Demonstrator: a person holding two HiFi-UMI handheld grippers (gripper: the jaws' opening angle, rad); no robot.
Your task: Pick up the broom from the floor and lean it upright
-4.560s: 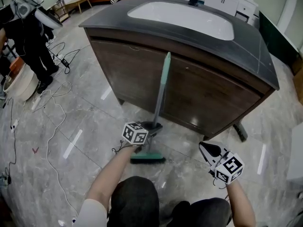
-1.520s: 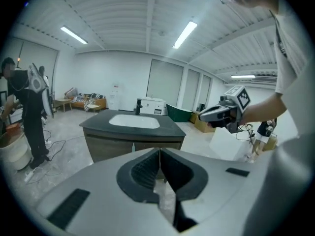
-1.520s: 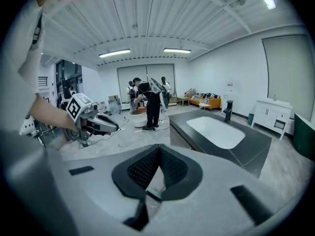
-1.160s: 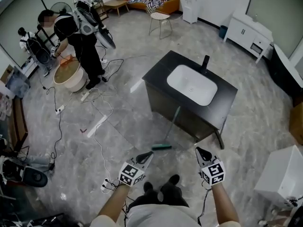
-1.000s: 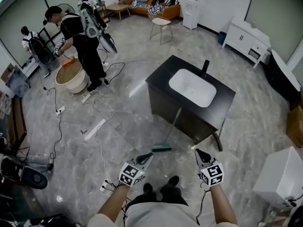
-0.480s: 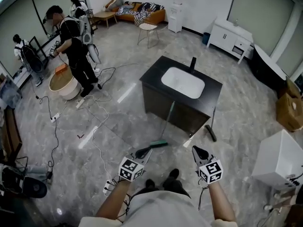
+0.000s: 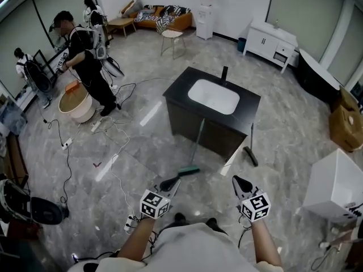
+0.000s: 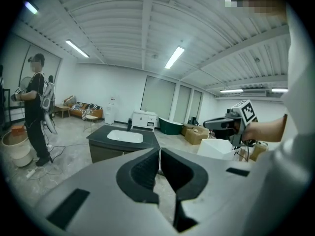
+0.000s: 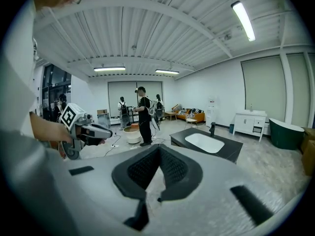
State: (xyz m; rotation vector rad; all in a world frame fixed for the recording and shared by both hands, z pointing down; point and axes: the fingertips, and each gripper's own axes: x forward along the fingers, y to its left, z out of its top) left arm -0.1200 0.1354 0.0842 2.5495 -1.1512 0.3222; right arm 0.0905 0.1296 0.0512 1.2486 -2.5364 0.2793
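Observation:
The broom [image 7: 195, 146], with a teal handle and a green head on the floor, leans upright against the front of the dark vanity cabinet [image 7: 238, 120]. My left gripper [image 7: 172, 183] hangs shut and empty well short of the broom head, nearer to me. My right gripper [image 7: 236, 180] is shut too, with nothing in it, off to the broom's right. In the left gripper view the jaws [image 8: 160, 149] meet at the tips and the vanity [image 8: 101, 140] lies ahead. The right gripper view shows its jaws [image 9: 158, 146] closed, with the left gripper [image 9: 98, 131] at its left.
A dark long-handled tool [image 7: 249, 146] leans at the vanity's right corner. Cables [image 7: 116, 146] trail over the marble floor at left, near a person [image 7: 85, 61] and a round basin [image 7: 74, 103]. A white box [image 7: 334, 188] stands at right.
The view has pulled back from the vanity, which looks smaller and farther. Both grippers have come up and away from the broom, which keeps leaning on the cabinet.

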